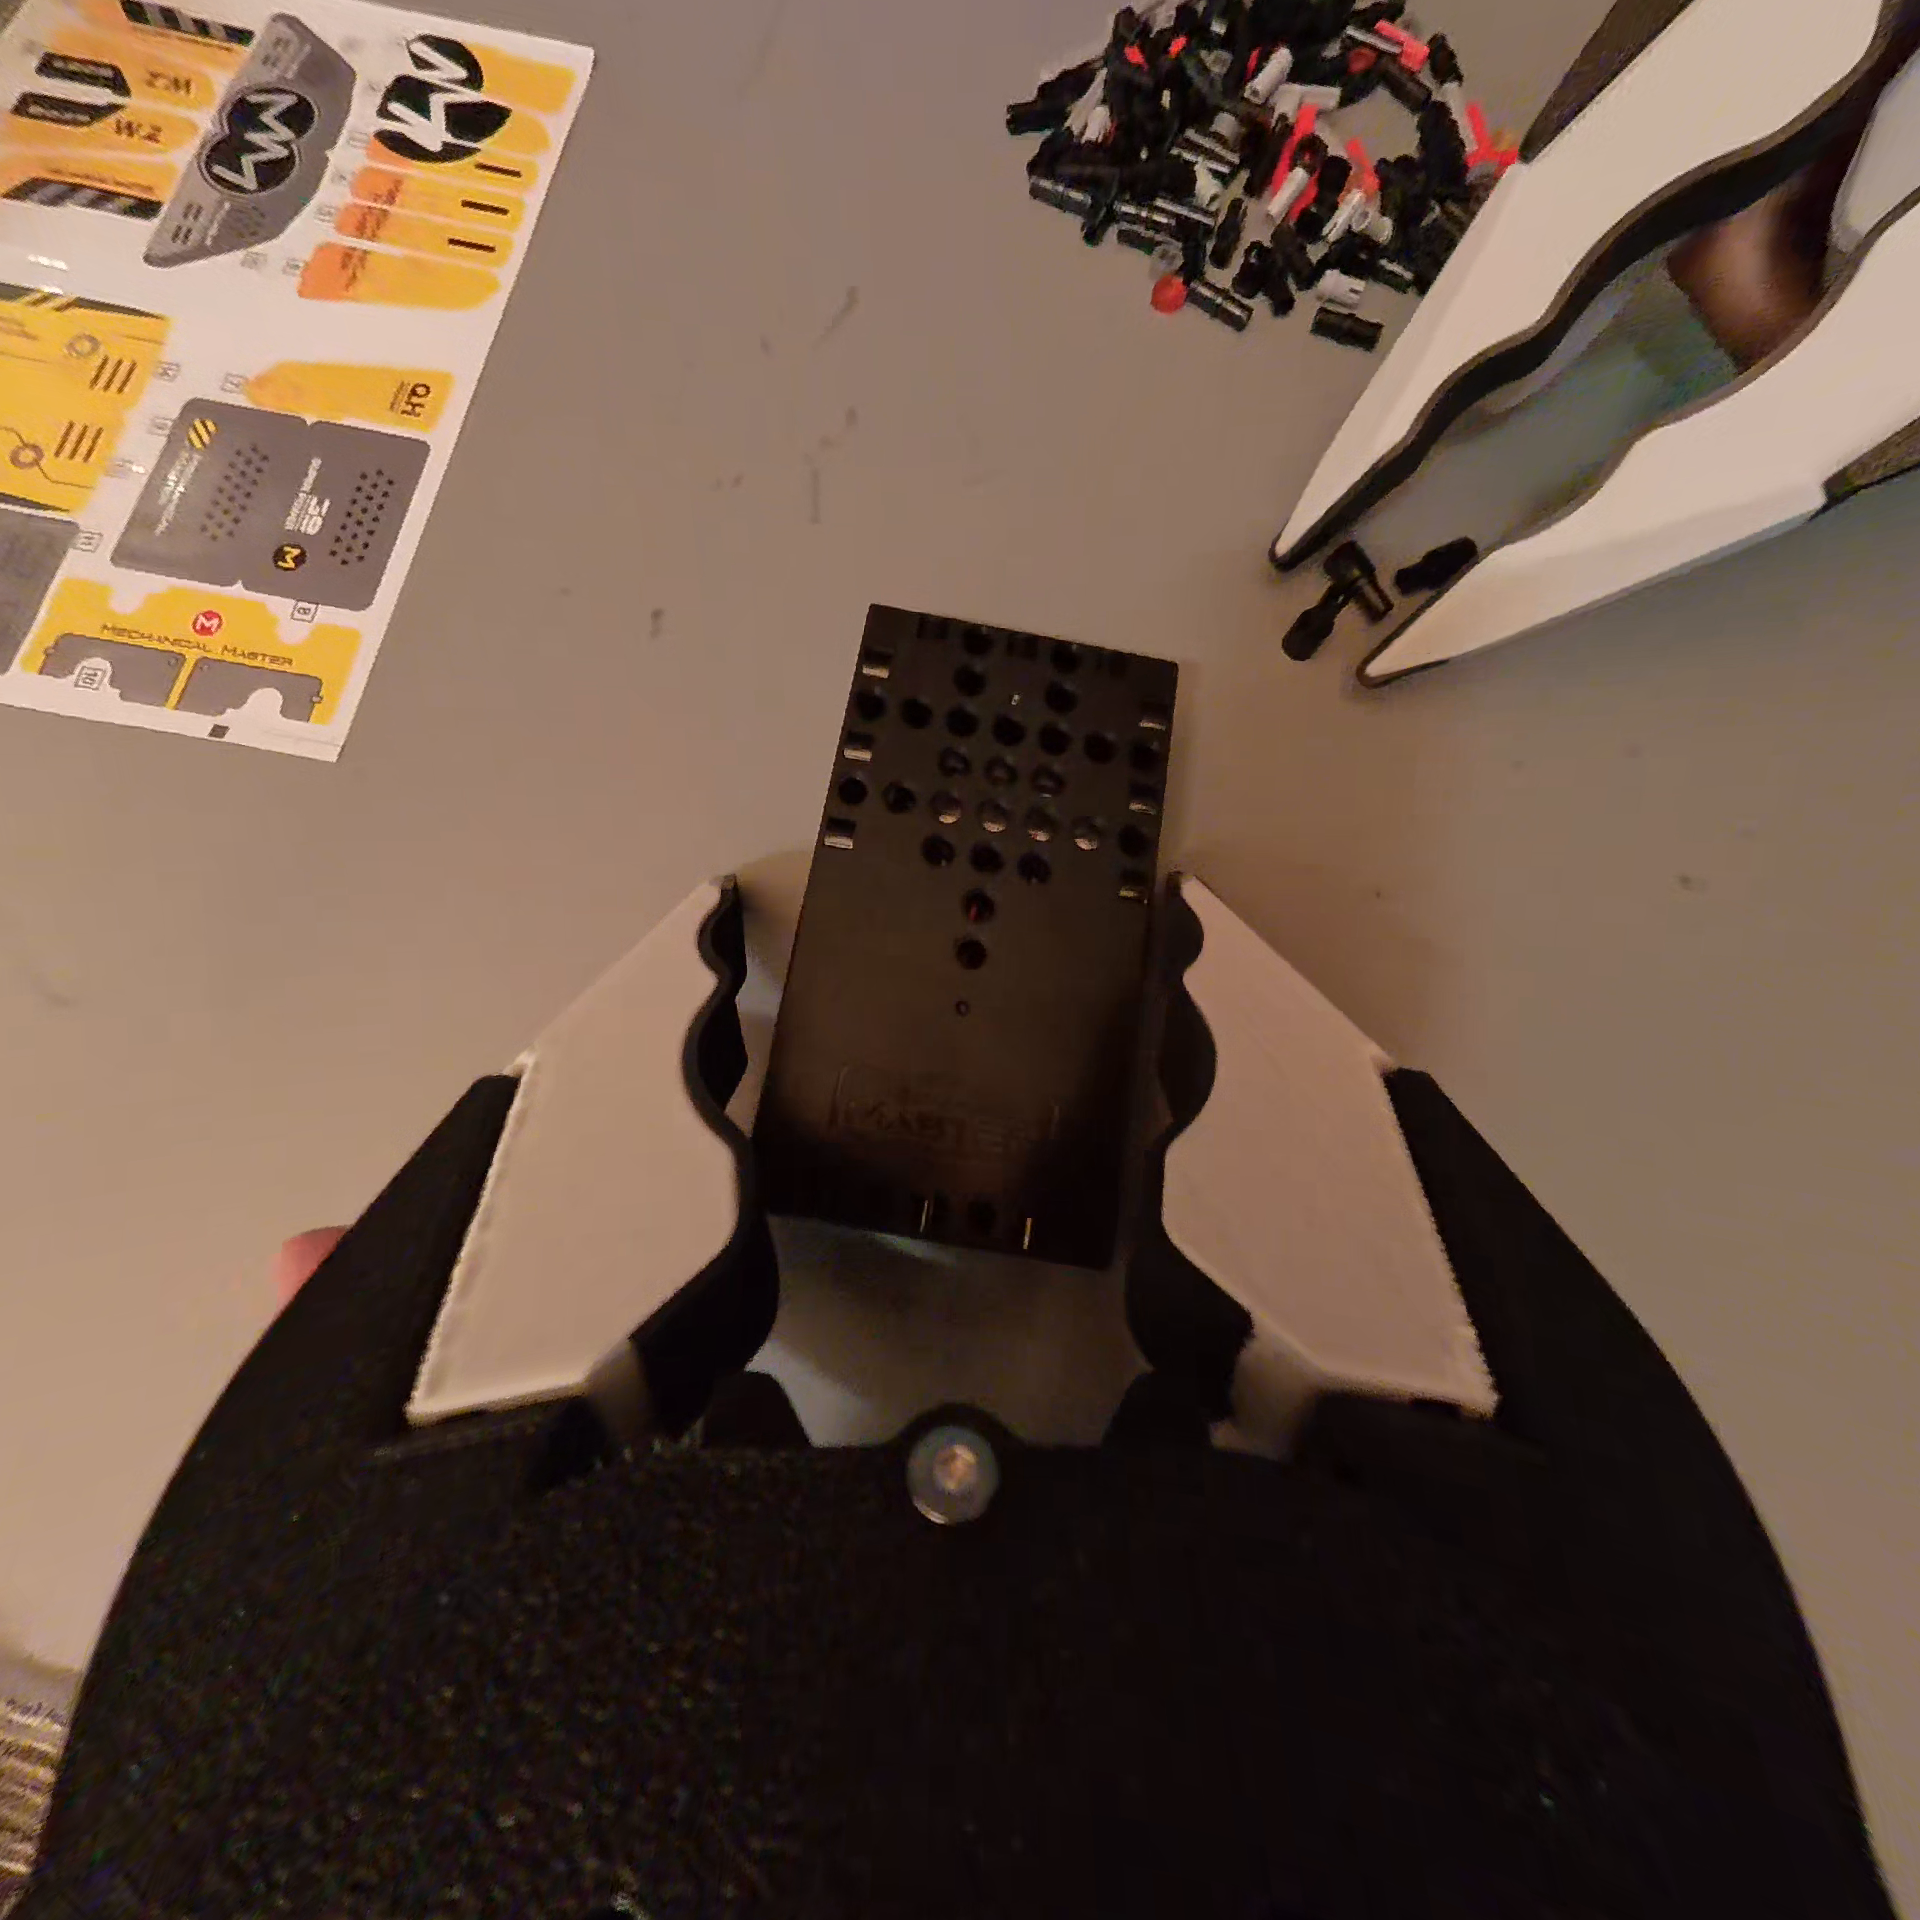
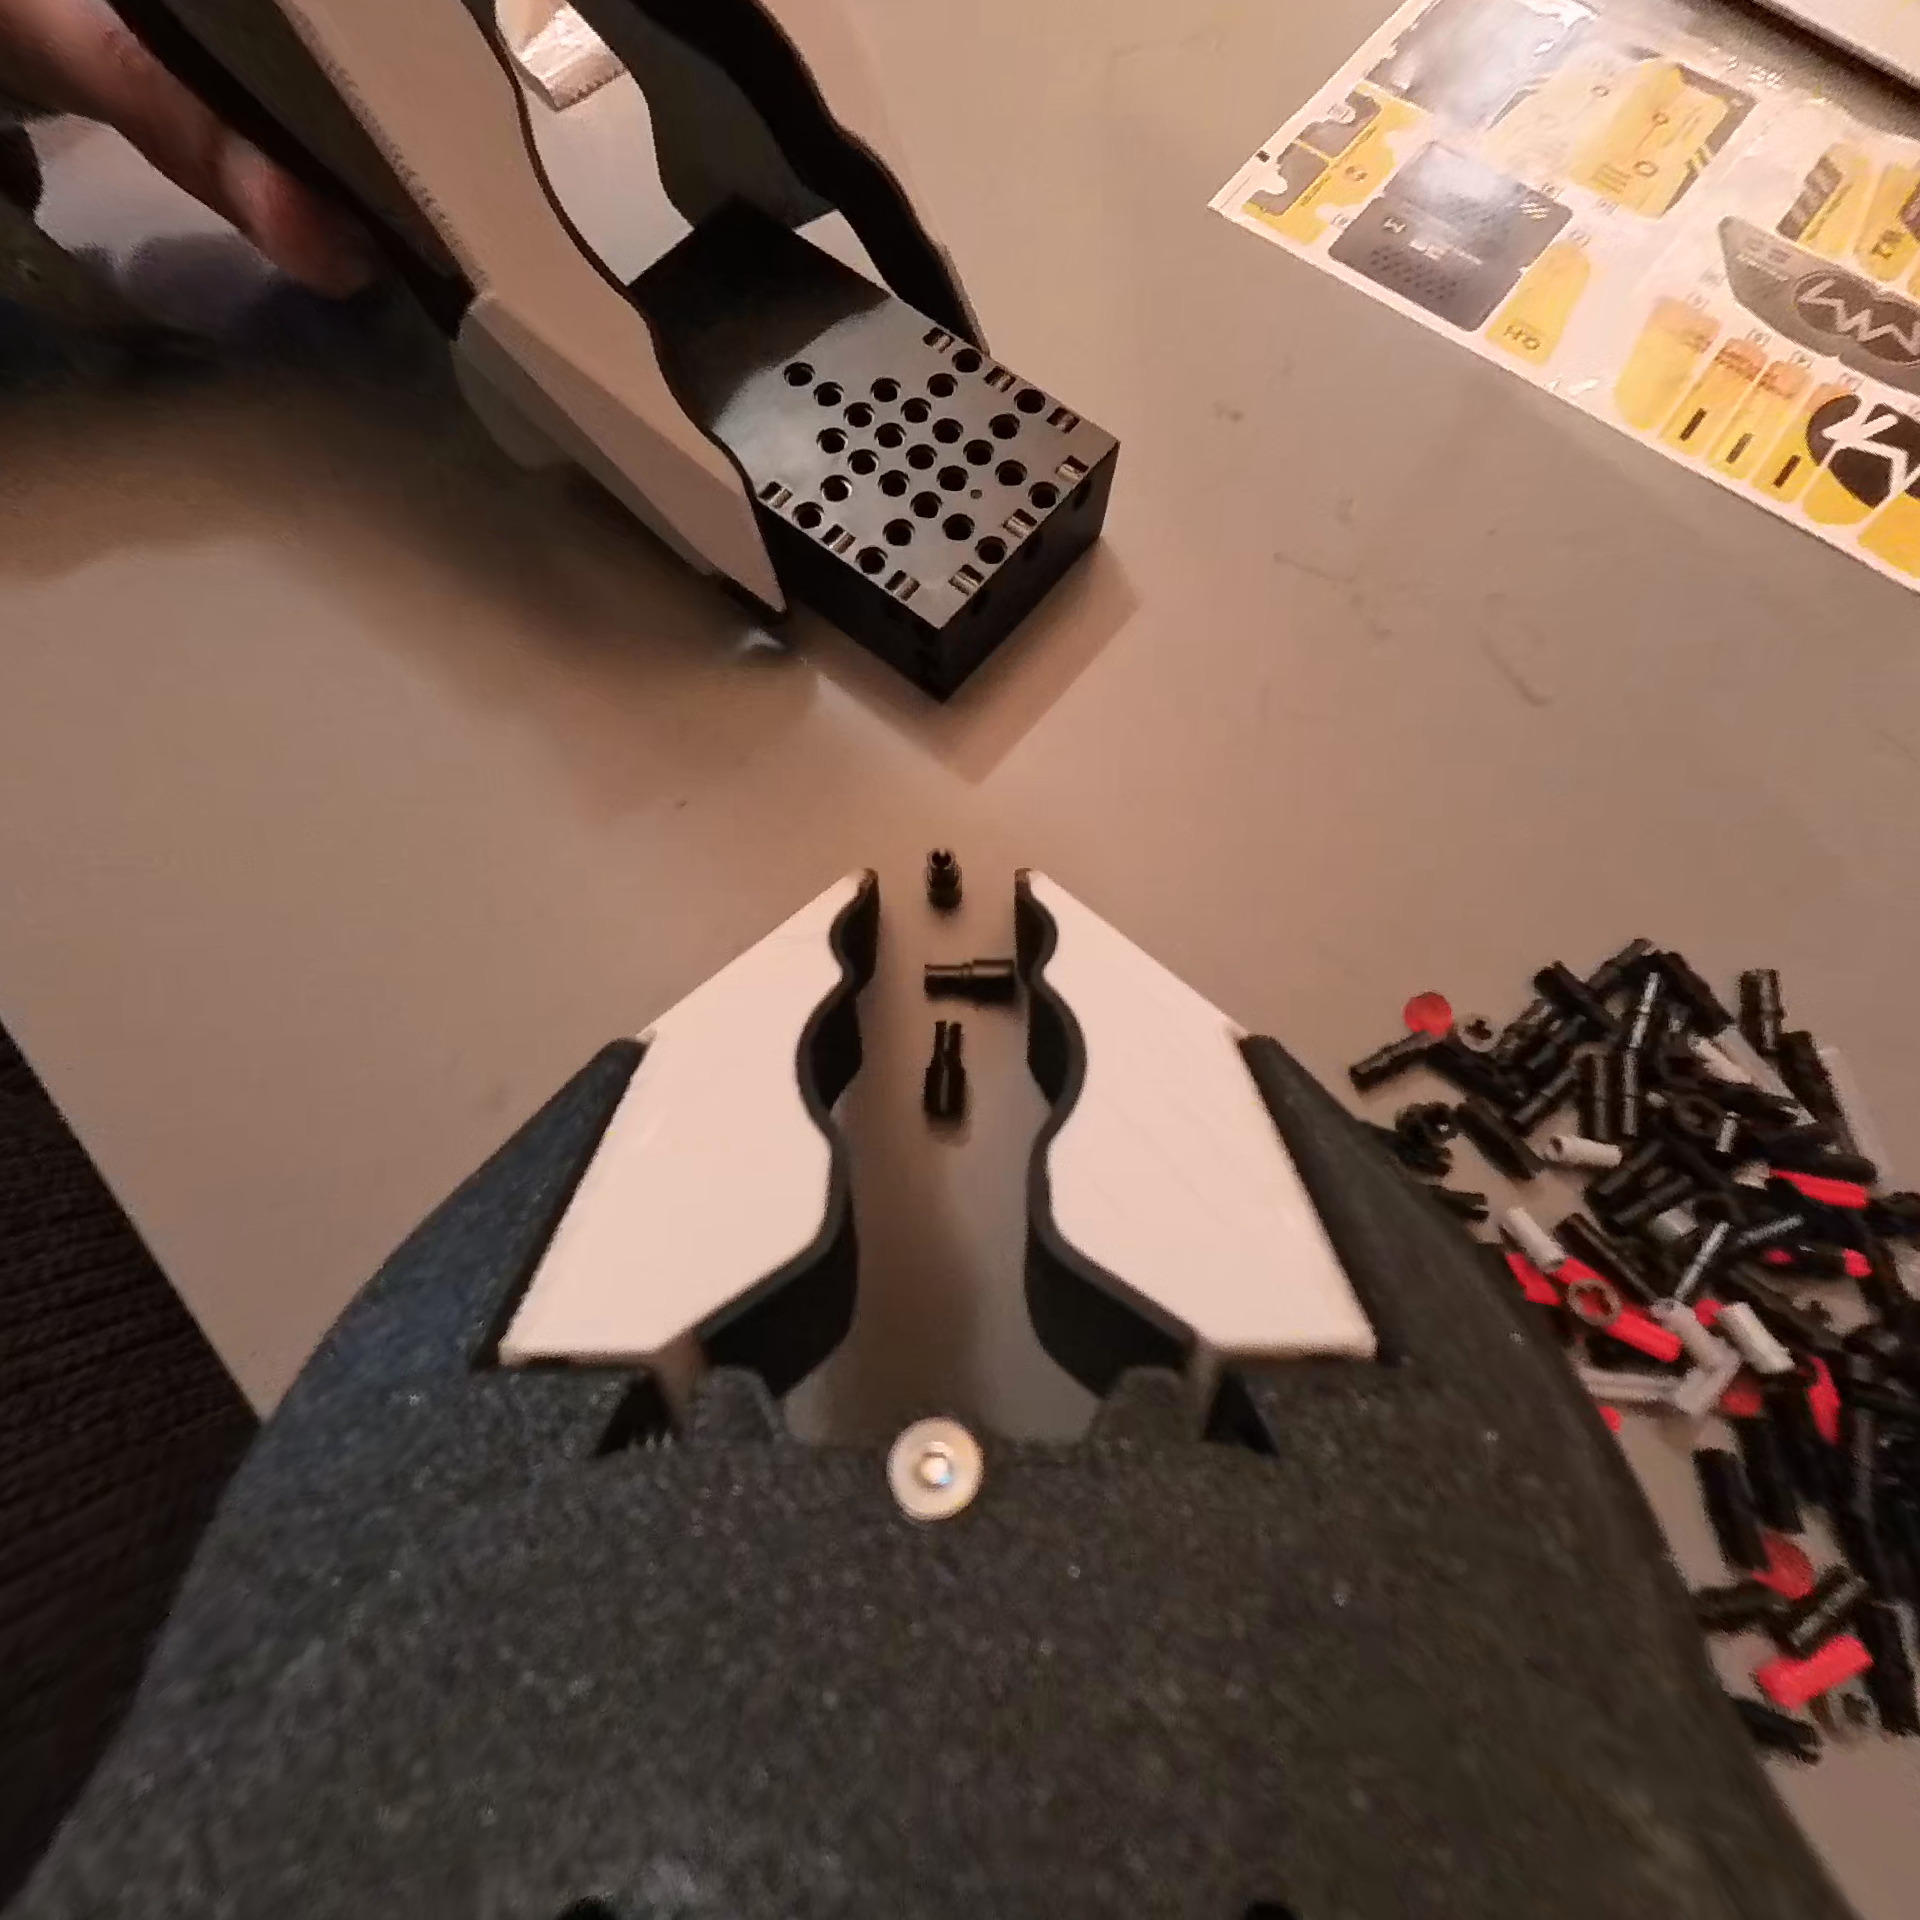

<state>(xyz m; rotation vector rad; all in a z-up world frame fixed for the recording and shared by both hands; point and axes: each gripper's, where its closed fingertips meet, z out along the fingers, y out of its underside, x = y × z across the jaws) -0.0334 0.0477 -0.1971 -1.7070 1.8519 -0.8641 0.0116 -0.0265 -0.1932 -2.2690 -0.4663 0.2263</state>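
Grey table (image 1: pixel 644 436), perforated black block (image 1: pixel 987 894)

You have one black perforated block (image 2: pixel 925 488), one sticker sheet (image 1: pixel 223 343), three loose black connector pins (image 2: pixel 945 982), and one uncounted pile of pins (image 2: pixel 1714 1299).

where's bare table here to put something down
Bare grey table lies between the black perforated block, the sticker sheet and the pile of small pins. It's crowded by the right gripper, where three loose black pins lie between its fingers.
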